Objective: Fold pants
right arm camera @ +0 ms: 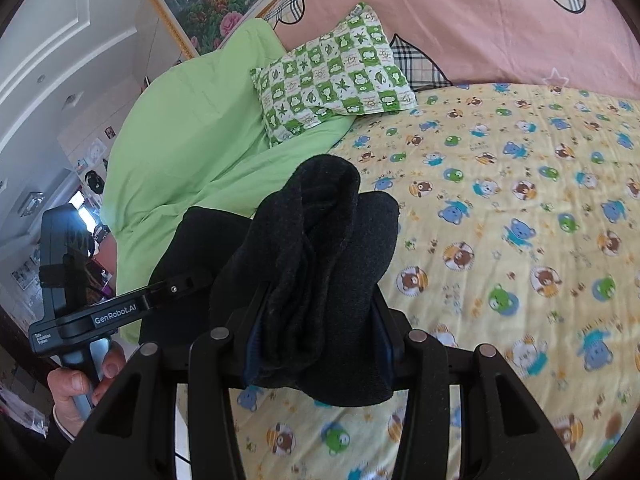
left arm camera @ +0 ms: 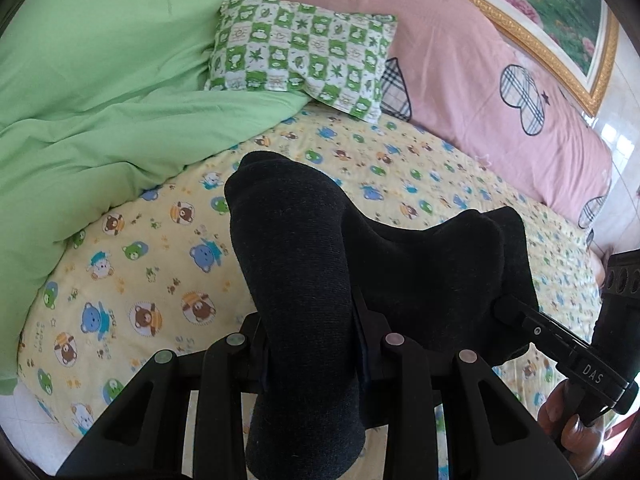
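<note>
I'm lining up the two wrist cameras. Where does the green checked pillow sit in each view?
Left wrist view: green checked pillow lies upper centre, beyond the black pants, against the pink headboard cover.
Right wrist view: pillow is upper centre, slightly left.
Shared landmark: the green duvet, to the pillow's left in both.

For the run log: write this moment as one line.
pants: lifted above bed | left gripper: clamped on pants | right gripper: clamped on pants

Dark charcoal pants (left arm camera: 304,264) — bunched, held aloft over the bed.
</note>
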`<state>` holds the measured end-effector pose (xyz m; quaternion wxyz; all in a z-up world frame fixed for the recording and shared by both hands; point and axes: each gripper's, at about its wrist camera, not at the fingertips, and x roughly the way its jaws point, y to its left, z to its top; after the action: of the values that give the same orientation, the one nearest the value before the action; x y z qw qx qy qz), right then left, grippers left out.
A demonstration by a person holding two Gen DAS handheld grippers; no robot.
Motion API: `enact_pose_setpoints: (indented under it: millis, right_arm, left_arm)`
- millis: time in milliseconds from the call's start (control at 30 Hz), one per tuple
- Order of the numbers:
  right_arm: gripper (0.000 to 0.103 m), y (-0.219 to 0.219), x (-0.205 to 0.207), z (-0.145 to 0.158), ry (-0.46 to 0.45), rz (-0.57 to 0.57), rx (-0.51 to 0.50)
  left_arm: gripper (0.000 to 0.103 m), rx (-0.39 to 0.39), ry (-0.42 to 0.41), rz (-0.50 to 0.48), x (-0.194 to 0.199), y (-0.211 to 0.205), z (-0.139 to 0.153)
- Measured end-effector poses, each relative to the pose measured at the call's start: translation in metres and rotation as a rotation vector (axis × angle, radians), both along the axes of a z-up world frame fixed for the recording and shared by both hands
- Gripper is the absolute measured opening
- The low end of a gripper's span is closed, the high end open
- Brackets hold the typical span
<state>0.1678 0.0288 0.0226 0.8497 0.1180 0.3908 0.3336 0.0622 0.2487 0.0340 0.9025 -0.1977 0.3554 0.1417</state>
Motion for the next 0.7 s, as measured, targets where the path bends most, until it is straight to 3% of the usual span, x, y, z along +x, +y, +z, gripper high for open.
enact_pose_setpoints:
  millis: [367,500,700]
  right_arm:
    - [0.047,0.034,0.046,-0.022,0.023,0.025,0.01]
    - [0.05,0.035,0.057,-0.032,0.033,0.007,-0.004]
    - [0.056,0.029,0.066,-0.05,0.055,-0.047,-0.137]
  left_arm:
    - [0.031,-0.017,0.002,0.055,0.021,0.035,-0.017]
    - [0.032,0.009,0.015,0.065,0.023,0.038,-0.024]
    - [0.053,0.007,0.054,0.079,0.022,0.04,-0.045]
